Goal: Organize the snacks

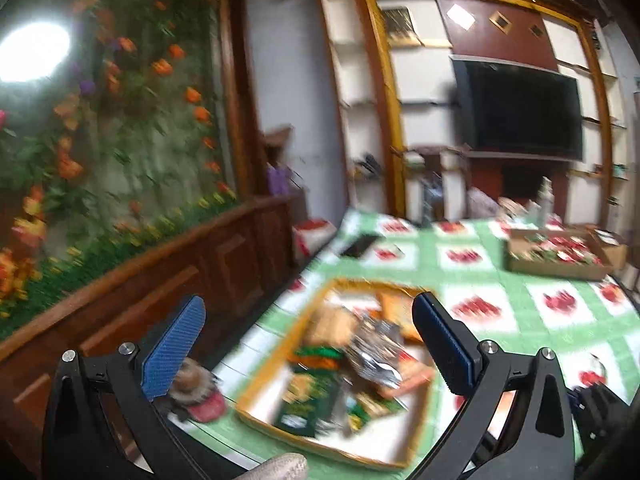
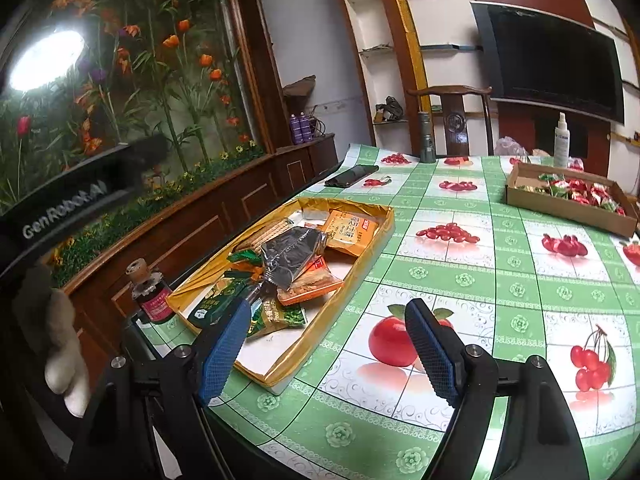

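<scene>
2 grippers — left gripper [image 1: 308, 344], right gripper [image 2: 328, 348] — both agape, empty, over 1 gold tray [image 2: 372, 240] of snack packets.

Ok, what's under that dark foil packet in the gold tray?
The dark foil packet lies on top of the pile in the gold tray, across an orange packet and a green packet. A biscuit sleeve shows behind it. Anything directly beneath is covered.

The black left gripper with blue pads [image 1: 308, 344] is held with its jaws spread wide and empty. The matching right gripper [image 2: 328, 350] is held open, nothing gripped.
</scene>
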Available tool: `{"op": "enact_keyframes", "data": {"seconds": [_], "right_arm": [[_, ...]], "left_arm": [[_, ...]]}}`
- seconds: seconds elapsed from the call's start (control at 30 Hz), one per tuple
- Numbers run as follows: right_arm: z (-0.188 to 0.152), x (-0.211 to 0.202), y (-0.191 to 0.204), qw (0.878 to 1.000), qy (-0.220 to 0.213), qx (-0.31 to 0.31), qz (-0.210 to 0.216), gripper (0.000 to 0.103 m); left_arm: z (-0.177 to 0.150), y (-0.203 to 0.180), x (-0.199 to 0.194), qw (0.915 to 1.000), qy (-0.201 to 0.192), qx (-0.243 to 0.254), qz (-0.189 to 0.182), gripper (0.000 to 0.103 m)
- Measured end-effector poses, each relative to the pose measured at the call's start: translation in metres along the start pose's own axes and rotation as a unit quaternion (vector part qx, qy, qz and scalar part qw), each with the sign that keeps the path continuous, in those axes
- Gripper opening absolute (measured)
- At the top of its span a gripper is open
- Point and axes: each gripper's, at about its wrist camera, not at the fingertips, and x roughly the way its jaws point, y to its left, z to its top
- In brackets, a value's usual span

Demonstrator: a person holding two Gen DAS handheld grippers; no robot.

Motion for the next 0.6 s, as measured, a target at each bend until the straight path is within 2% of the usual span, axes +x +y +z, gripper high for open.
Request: {"op": "enact_keyframes", "data": {"seconds": [0.03, 0.17, 0.37, 0.6], "right_arm": [[-0.001, 0.000, 0.002, 1.000, -0.001, -0.006, -0.002, 0.081], [-0.004, 0.006, 0.006, 1.000, 0.006, -0.020, -0.001, 0.081], [-0.006, 0.012, 0.014, 0.999, 0.006, -0.037, -0.004, 0.081], [-0.007, 0.029, 0.035, 0.997, 0.028, -0.073, -0.002, 0.081]], "left_arm": [[-0.001, 0.001, 0.008, 0.9996, 0.022, 0.001, -0.017, 0.103], [-0.005, 0.000, 0.023, 0.9973, 0.063, -0.014, -0.034, 0.103], [-0.014, 0.010, 0.036, 0.9961, 0.080, -0.029, -0.024, 0.103], [-0.028, 0.021, 0.059, 0.9920, 0.111, -0.040, -0.044, 0.103]]}}
